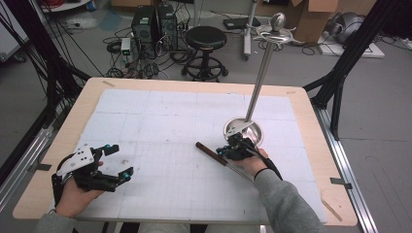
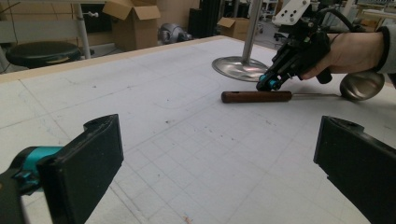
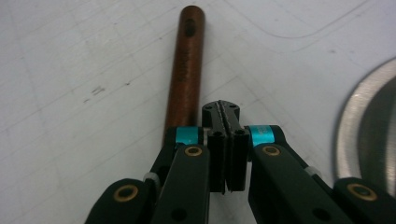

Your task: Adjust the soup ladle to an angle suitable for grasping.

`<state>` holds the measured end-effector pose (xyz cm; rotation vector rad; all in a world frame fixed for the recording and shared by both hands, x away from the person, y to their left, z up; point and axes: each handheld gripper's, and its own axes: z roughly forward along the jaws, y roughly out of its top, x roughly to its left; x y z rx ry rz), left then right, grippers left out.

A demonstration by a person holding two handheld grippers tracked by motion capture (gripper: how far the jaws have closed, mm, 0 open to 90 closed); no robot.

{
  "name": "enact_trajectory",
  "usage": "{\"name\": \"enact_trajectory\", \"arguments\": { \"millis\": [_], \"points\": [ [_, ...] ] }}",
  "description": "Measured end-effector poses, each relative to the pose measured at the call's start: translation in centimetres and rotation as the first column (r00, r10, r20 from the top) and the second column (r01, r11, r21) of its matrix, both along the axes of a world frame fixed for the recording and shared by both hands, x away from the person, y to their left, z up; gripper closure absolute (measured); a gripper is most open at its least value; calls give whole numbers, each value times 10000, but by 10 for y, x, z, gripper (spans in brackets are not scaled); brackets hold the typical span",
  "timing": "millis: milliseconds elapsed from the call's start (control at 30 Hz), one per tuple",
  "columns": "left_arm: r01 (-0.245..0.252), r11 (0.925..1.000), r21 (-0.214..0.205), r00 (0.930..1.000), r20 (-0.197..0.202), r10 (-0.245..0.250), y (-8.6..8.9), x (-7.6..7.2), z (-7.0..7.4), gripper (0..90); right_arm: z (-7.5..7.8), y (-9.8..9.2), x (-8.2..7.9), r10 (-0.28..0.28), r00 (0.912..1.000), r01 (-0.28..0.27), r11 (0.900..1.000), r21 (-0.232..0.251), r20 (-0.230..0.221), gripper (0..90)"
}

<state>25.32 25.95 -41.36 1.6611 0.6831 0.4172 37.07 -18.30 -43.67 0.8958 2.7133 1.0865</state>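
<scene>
The right gripper [image 1: 232,147] has its jaws pressed fully together with nothing between them, its tip just above the ladle [image 2: 299,95] where the wooden handle [image 3: 186,70] meets the metal shaft. The ladle lies flat on the white gridded mat [image 1: 160,131], handle pointing away from the person, bowl [image 2: 362,85] beneath the right hand. The steel stand's round base [image 1: 250,130] sits just beyond. The left gripper [image 1: 116,162] rests near the table's left edge, jaws spread wide, empty. No readable writing or labels appear.

My closed right gripper [image 3: 226,140] is hiding the brown wooden ladle handle's [image 3: 186,70] near end; the frame edge is cropping the round steel stand base [image 3: 369,135].
</scene>
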Motion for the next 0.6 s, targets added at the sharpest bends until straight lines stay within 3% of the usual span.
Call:
{"name": "enact_trajectory", "arguments": {
  "millis": [233, 600],
  "points": [
    [-26, 10000, 5, 10000, -27, 26, 0, 0, 0, 20, 0, 2, -2, 21, 10000, -21, 10000, -21, -88, 900],
    [35, 9999, 130, 10000, -65, -34, -1, 1, -1, 20, 1, 12, -10, 920, 9956, -922, 9957, -85, -180, 900]
  ]
}}
